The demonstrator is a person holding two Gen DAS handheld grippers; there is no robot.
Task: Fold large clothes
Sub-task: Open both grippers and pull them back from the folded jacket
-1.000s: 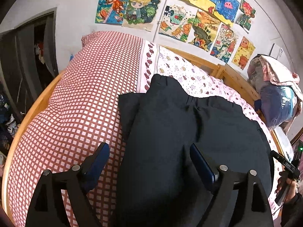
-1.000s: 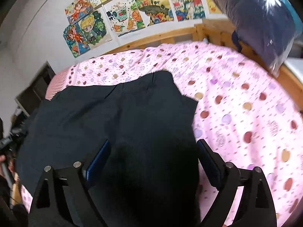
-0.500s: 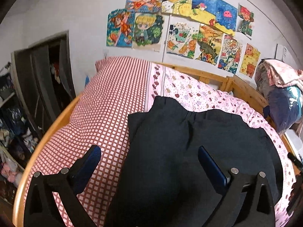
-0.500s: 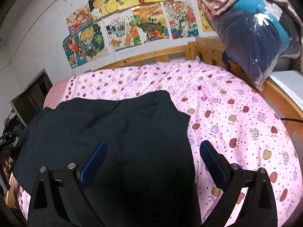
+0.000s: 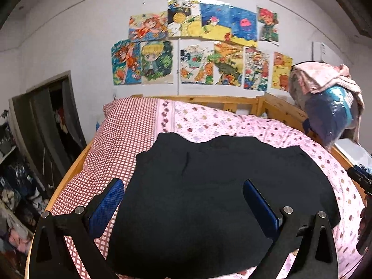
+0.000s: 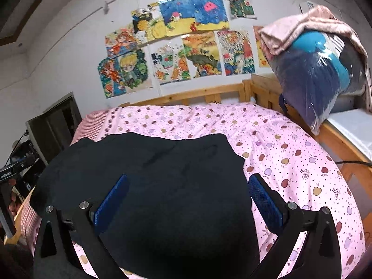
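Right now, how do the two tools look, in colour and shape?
Both look alike. The left tool has a black, angular frame with round silver bolts, and two flat fingers faced with blue textured pads. The right tool has the same black frame, silver bolts and blue mesh-like pads. No cables show.

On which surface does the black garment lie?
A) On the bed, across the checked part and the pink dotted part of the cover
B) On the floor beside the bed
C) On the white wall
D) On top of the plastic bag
A: the black garment lies spread on the bed cover, over its red checked part and its pink dotted part.
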